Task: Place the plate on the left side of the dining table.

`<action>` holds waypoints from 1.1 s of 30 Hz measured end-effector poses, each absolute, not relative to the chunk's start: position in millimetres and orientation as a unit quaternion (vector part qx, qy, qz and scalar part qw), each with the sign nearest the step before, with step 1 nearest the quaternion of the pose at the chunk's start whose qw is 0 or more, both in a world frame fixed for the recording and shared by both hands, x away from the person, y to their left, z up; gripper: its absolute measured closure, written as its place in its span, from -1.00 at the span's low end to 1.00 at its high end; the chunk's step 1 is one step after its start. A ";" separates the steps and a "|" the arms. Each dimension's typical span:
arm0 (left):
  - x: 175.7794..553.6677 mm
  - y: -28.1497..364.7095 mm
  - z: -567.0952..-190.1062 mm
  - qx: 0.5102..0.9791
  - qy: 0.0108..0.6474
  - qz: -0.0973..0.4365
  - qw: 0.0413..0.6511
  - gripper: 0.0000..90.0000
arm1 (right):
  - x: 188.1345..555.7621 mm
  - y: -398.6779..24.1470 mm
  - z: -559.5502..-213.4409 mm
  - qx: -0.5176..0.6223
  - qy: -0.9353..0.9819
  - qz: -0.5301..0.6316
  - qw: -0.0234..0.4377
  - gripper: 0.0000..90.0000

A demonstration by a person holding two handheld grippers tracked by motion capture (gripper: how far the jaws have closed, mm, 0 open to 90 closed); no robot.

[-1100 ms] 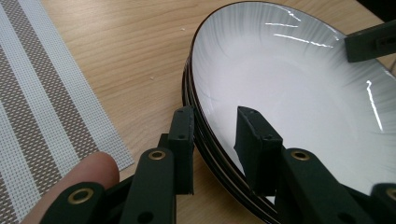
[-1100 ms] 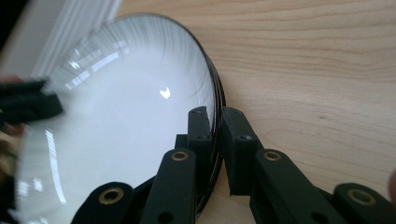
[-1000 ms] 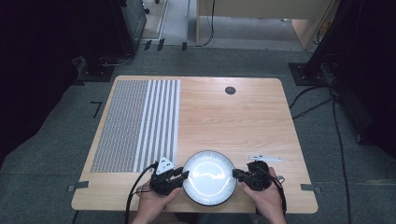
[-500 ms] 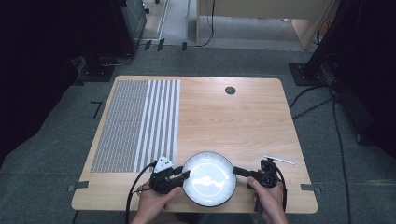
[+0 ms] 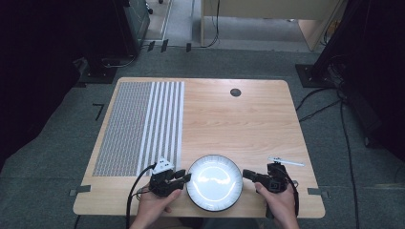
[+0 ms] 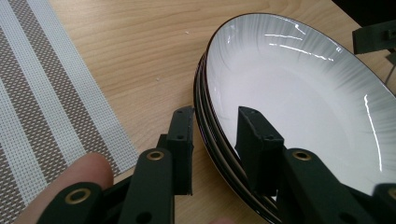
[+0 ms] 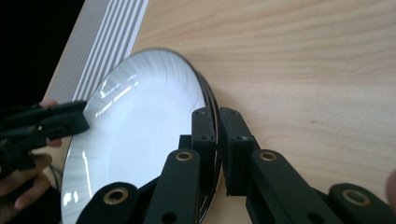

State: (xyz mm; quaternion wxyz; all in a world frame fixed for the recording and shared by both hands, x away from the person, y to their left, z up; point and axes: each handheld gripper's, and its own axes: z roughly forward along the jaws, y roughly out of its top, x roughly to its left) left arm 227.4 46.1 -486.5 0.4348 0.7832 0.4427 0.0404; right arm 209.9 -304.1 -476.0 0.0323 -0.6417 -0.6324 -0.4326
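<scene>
Glare on plate (dim surroundings)

My high view sits above the near edge, looking forward and down across the whole surface to the floor beyond. My left gripper view rides low and close, looking along its jaws at the plate rim from the striped mat side. My right gripper view looks back from the opposite rim, equally close. All three share the plate; the right gripper view also catches the left gripper.
</scene>
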 end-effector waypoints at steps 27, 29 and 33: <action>226.1 43.6 -489.1 0.769 0.457 0.028 0.446 0.64 | 214.2 -306.9 -496.4 -0.674 -0.556 -0.460 0.160 0.86; 227.1 44.8 -489.0 0.769 0.456 0.020 0.448 0.59 | 214.3 -304.1 -499.9 -0.674 -0.551 -0.461 0.169 0.87; 229.2 48.9 -487.7 0.766 0.461 0.018 0.448 0.57 | 213.9 -299.1 -504.5 -0.678 -0.536 -0.473 0.171 0.86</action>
